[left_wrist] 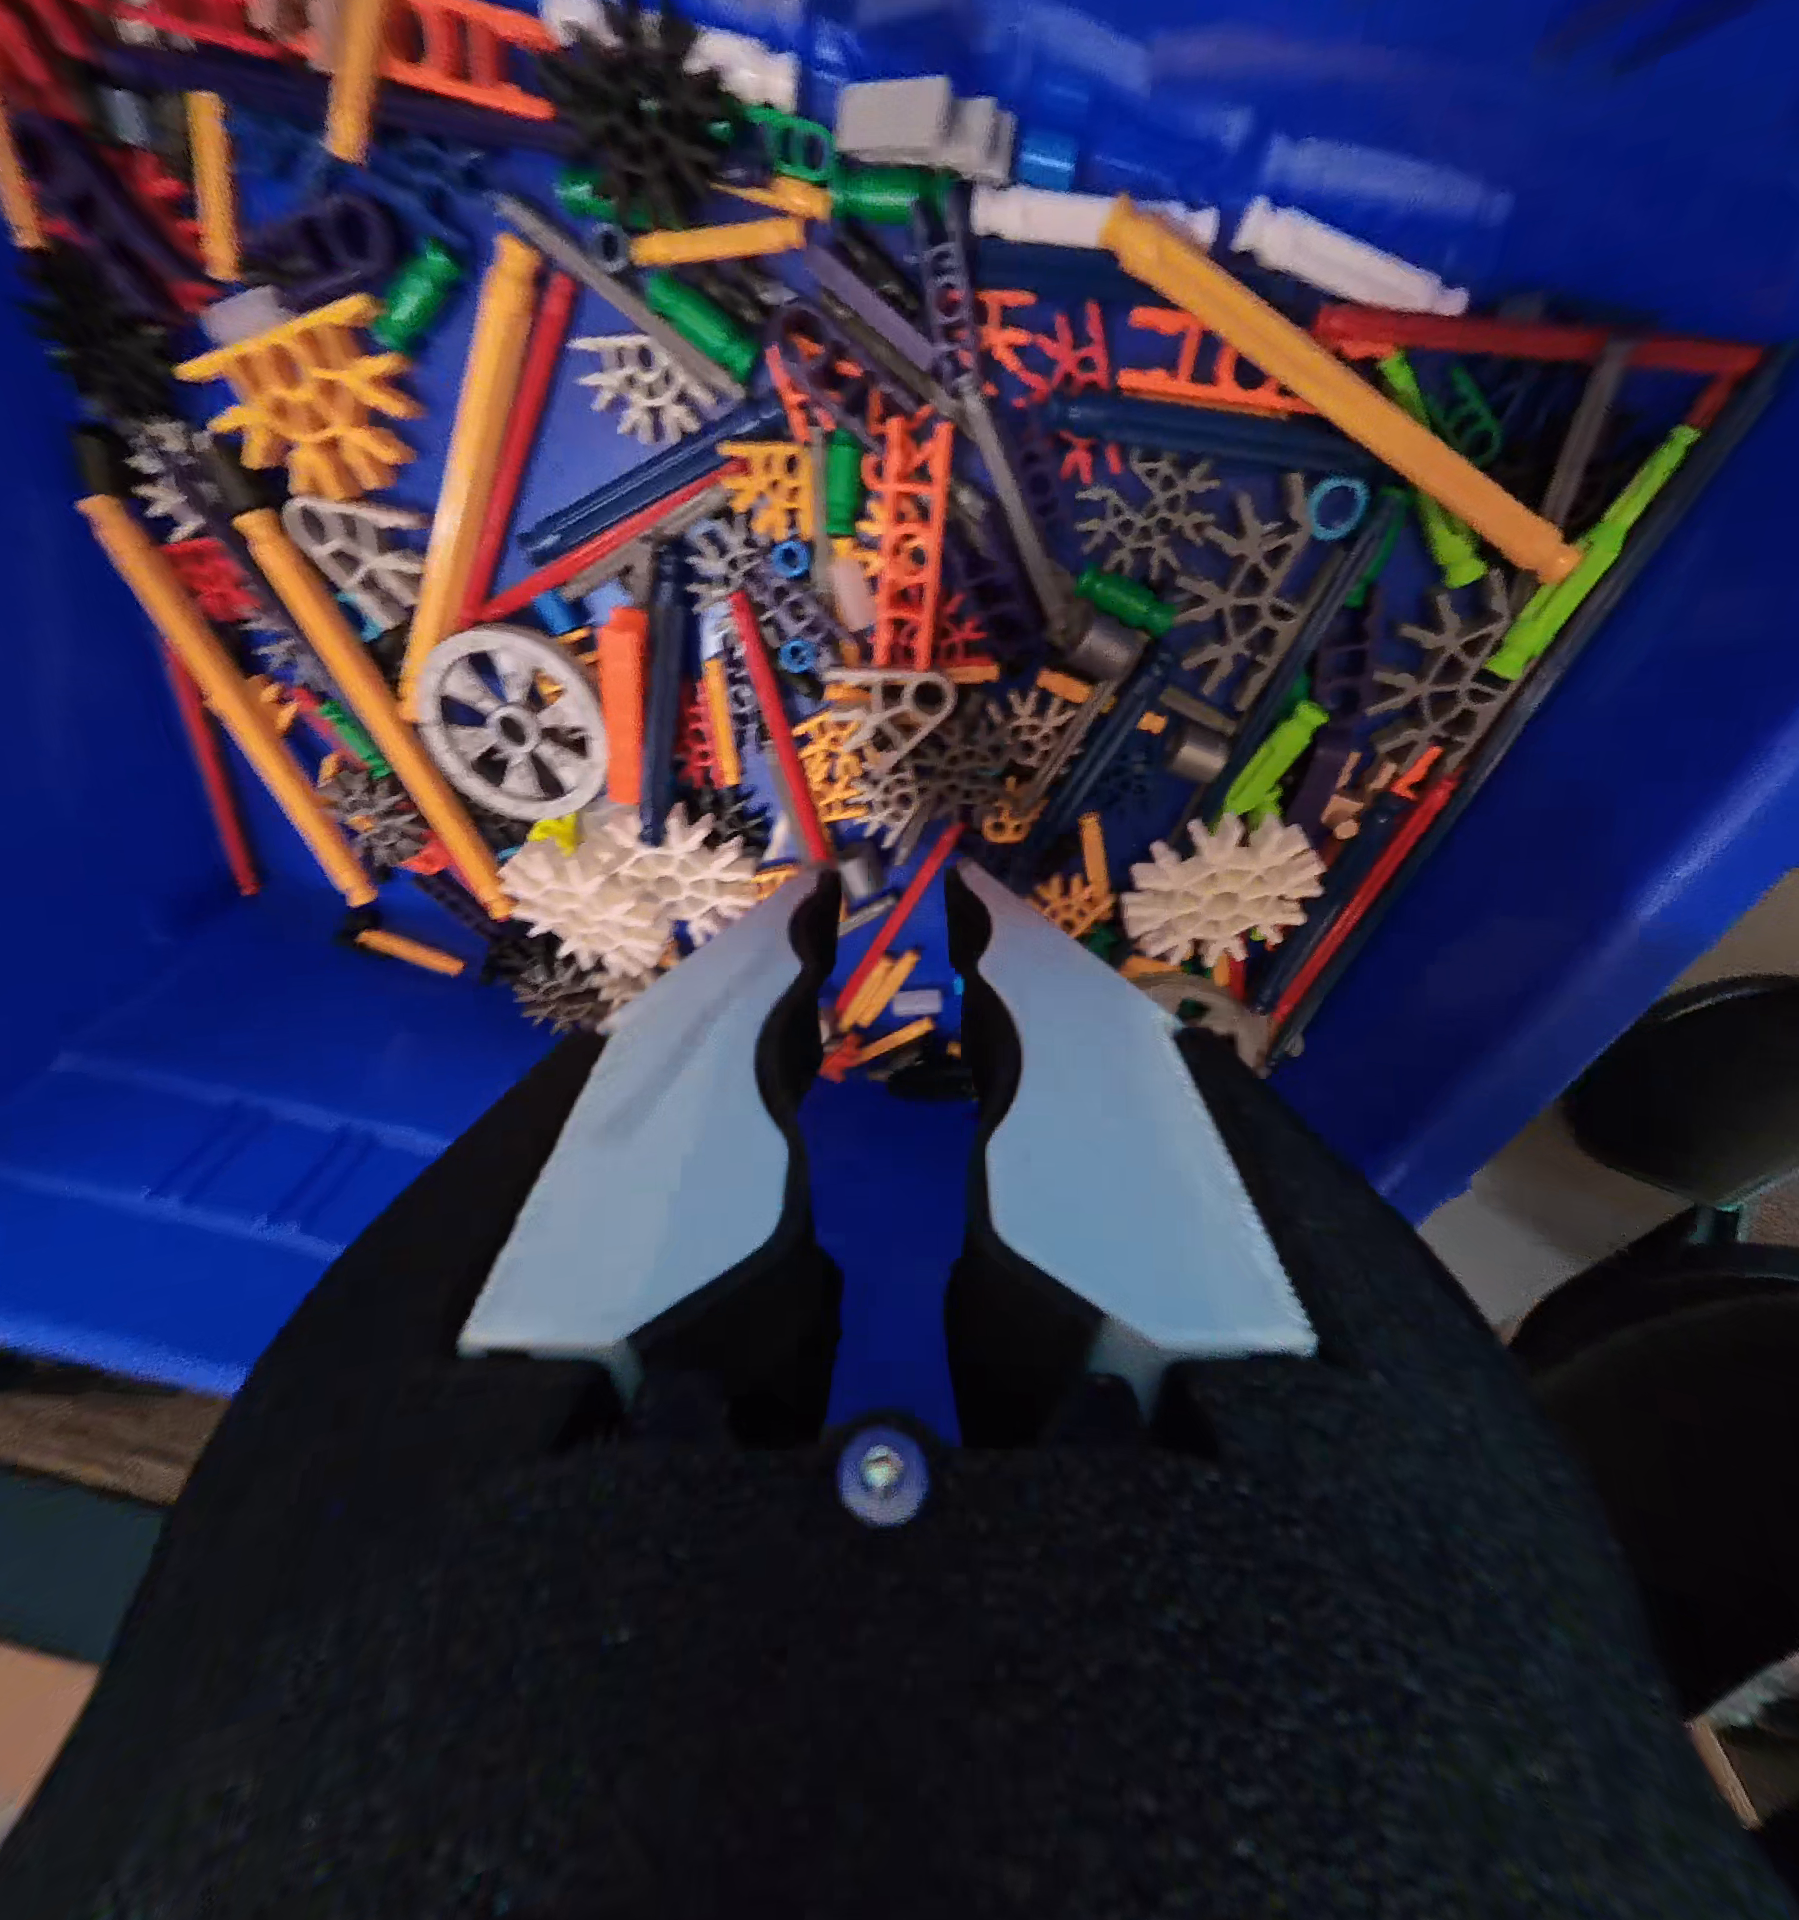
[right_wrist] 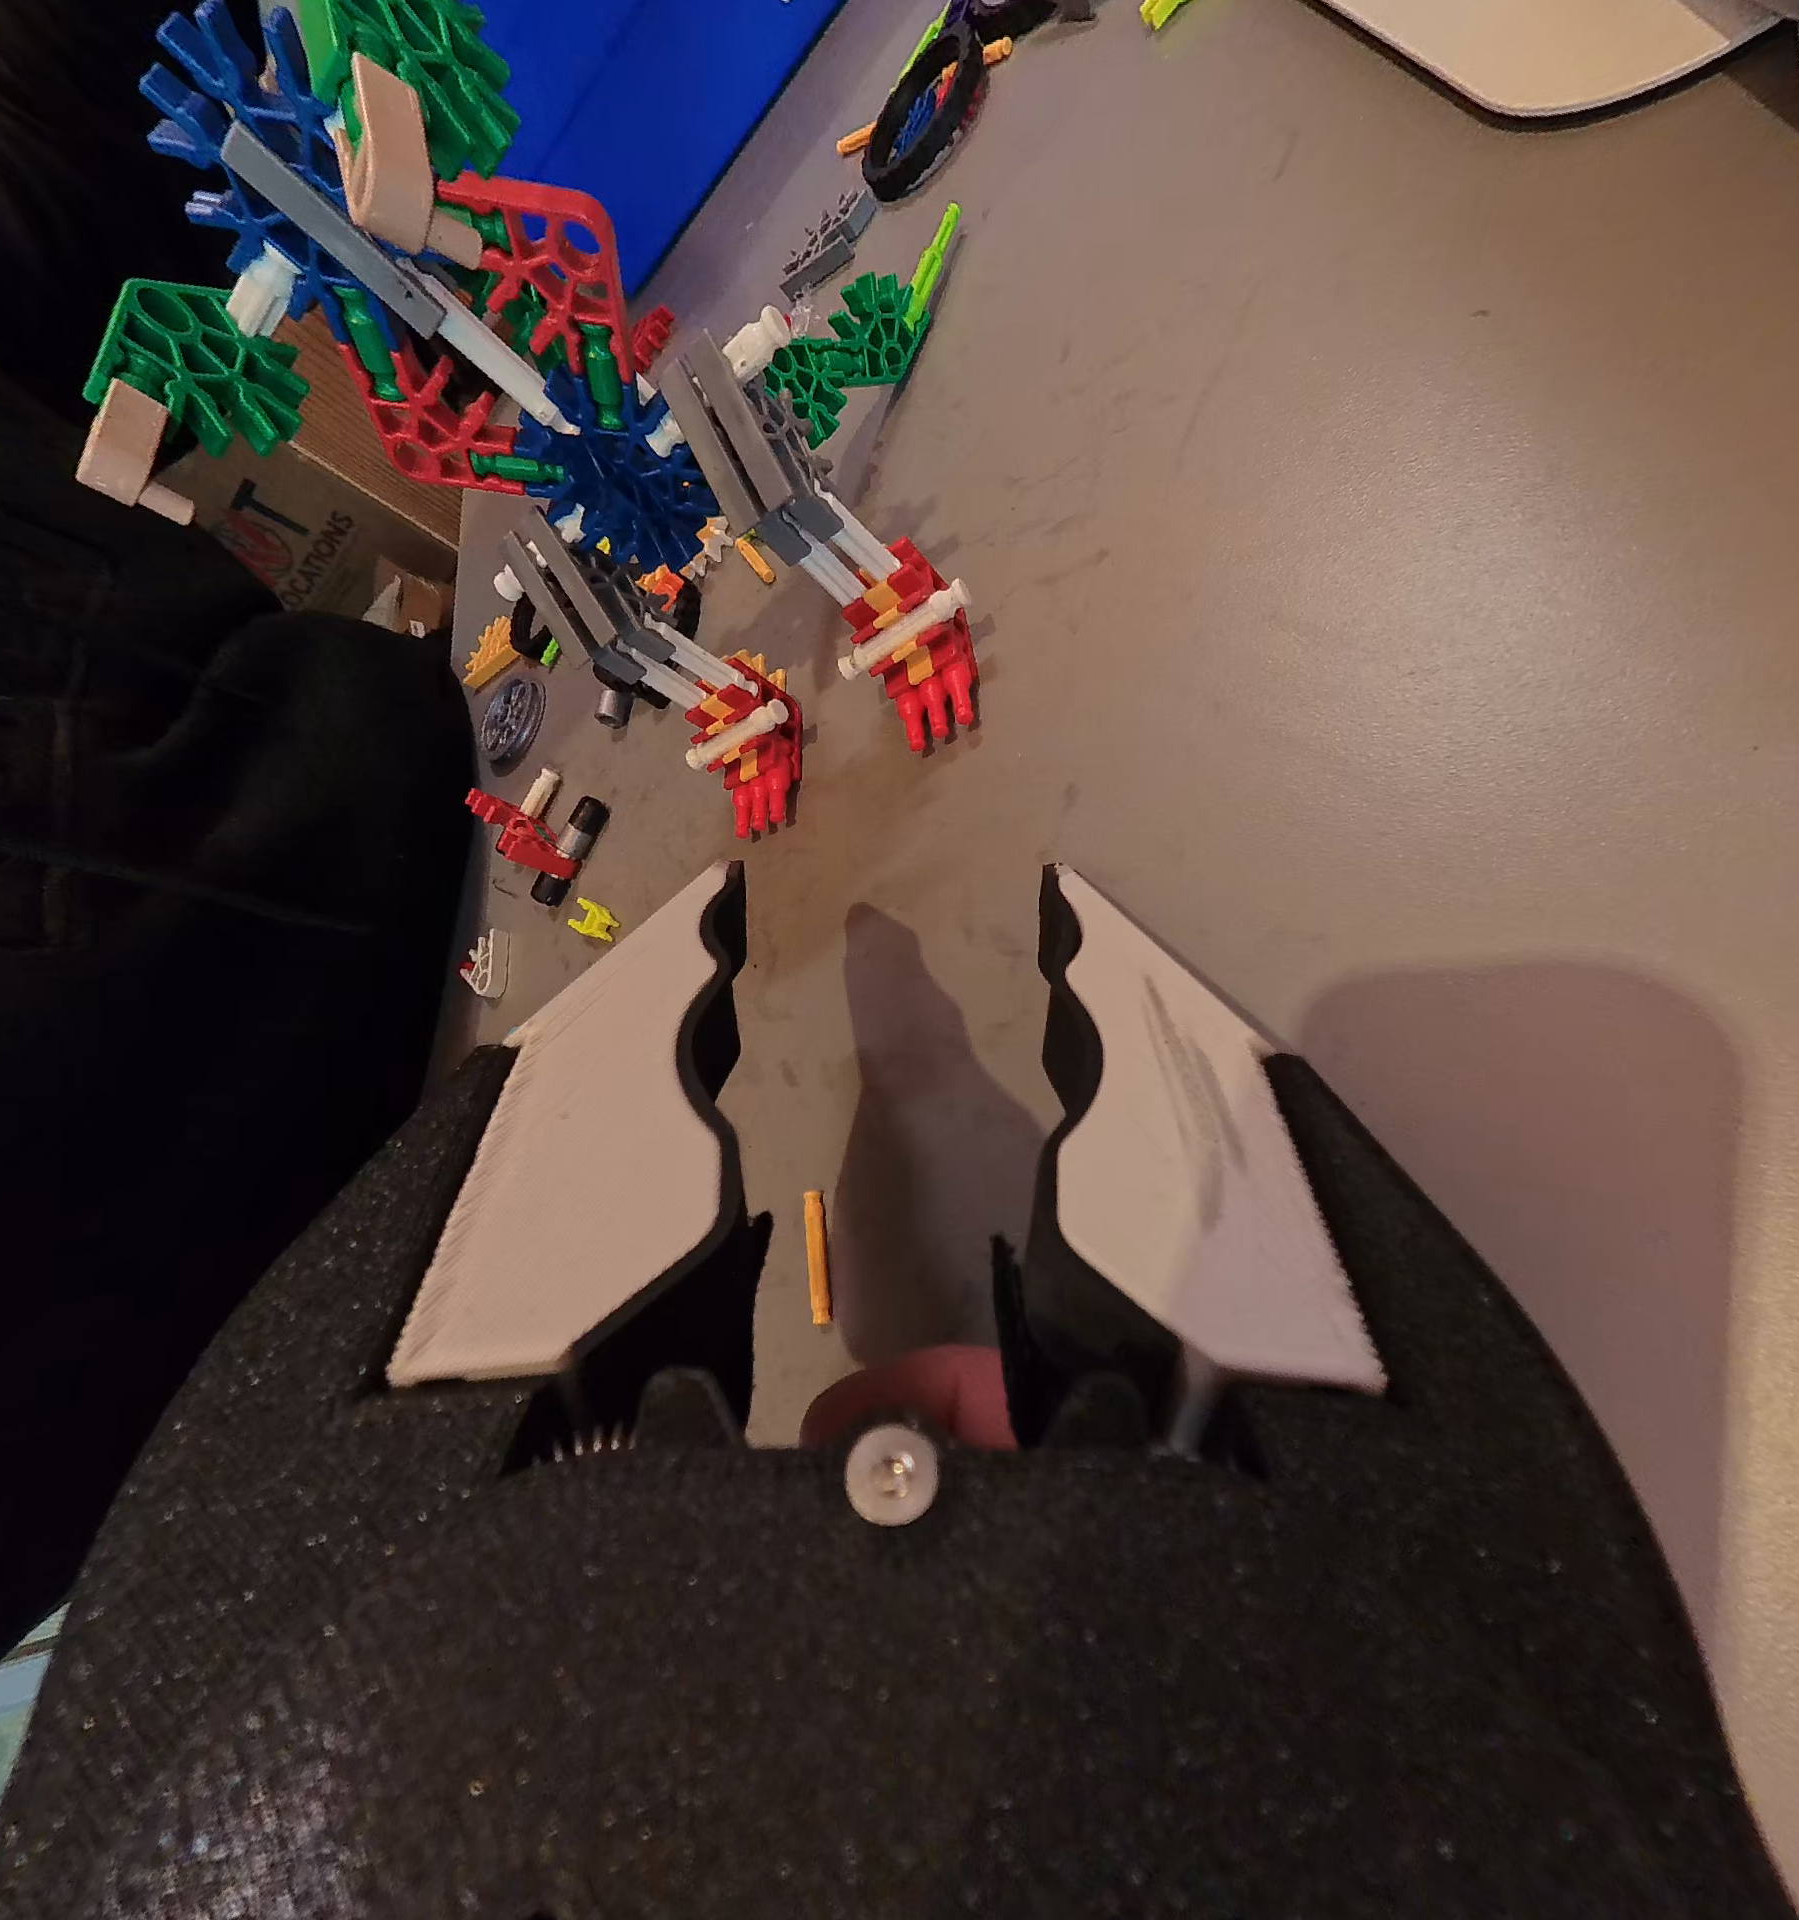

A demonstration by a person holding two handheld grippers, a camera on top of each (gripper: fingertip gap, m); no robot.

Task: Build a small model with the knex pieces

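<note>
Left hand-held gripper (left_wrist: pixel 890 883): seen poised over an open blue bin (left_wrist: pixel 147 1039), its jaws drawn to a narrow gap with nothing held between them.
Ahead of the left tips: a thin red rod (left_wrist: pixel 895 925) is seen running through the gap, lying loose in a heap of mixed construction pieces; a white snowflake connector (left_wrist: pixel 604 894) lies just to the left, another (left_wrist: pixel 1222 888) to the right.
Risk at the bin: the pieces are piled and interlocked, so a closing grip could be fouled by neighbouring rods, or the thin rod could slip from the tips; the view is blurred, so contact cannot be told.
Right hand-held gripper (right_wrist: pixel 893 883): held wide open and empty above the grey tabletop (right_wrist: pixel 1394 623).
Between the right fingers: a short orange rod (right_wrist: pixel 817 1257) lies on the tabletop, back near the finger bases.
Ahead and left of the right tips: a built figure (right_wrist: pixel 583 447) with red feet is seen, loose parts scattered beside it.
Risk at the tabletop: the model could be knocked by a forward sweep.
</note>
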